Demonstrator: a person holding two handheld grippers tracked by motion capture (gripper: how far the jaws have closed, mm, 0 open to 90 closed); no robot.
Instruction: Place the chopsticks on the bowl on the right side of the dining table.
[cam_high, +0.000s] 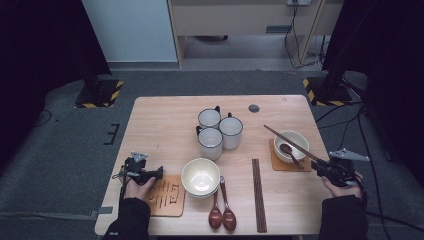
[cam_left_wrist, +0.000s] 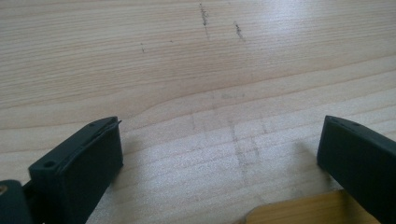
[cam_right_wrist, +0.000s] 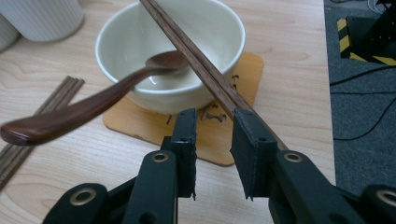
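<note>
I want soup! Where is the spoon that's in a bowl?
In the high view, the spoon sits in the right bowl, on its mat, under the chopsticks.

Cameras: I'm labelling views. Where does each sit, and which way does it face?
High view: above the person's side, looking forward and down on the table; left hand and right hand show.
Left gripper view: on the left gripper, looking down at table and a mat corner; its open jaws.
Right gripper view: on the right gripper, facing bowl, spoon, chopsticks; its jaws.
Shared: high and right gripper views show that bowl.
</note>
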